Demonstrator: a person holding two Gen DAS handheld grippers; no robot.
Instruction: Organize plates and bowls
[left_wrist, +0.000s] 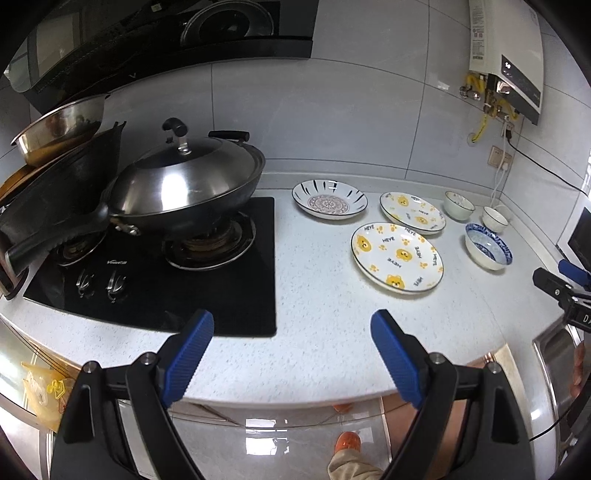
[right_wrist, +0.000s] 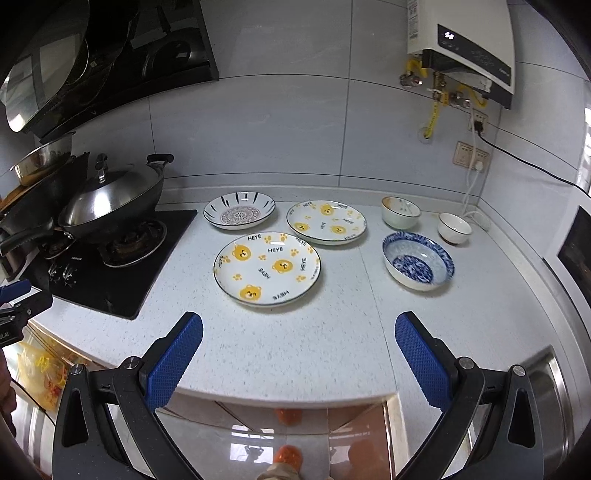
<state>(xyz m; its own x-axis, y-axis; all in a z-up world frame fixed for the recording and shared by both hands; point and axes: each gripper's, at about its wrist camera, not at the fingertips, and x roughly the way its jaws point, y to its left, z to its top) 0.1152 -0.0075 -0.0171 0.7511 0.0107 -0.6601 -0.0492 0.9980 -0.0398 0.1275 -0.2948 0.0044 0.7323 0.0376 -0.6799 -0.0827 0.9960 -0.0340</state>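
On the white counter (right_wrist: 295, 350) lie a near bear-print plate (right_wrist: 266, 268) (left_wrist: 397, 256), a second bear-print plate (right_wrist: 326, 221) (left_wrist: 412, 213) behind it, and a striped plate with a mandala centre (right_wrist: 239, 210) (left_wrist: 329, 199). To the right stand a blue patterned bowl (right_wrist: 418, 260) (left_wrist: 488, 246) and two small white bowls (right_wrist: 400, 212) (right_wrist: 454, 228). My left gripper (left_wrist: 291, 326) is open and empty over the counter's front edge. My right gripper (right_wrist: 298, 326) is open and empty, in front of the near plate.
A black gas hob (left_wrist: 166, 280) with a lidded wok (left_wrist: 184, 184) fills the left. A steel sink (right_wrist: 550, 391) lies at the right. A water heater (right_wrist: 461, 48) and cables hang on the back wall.
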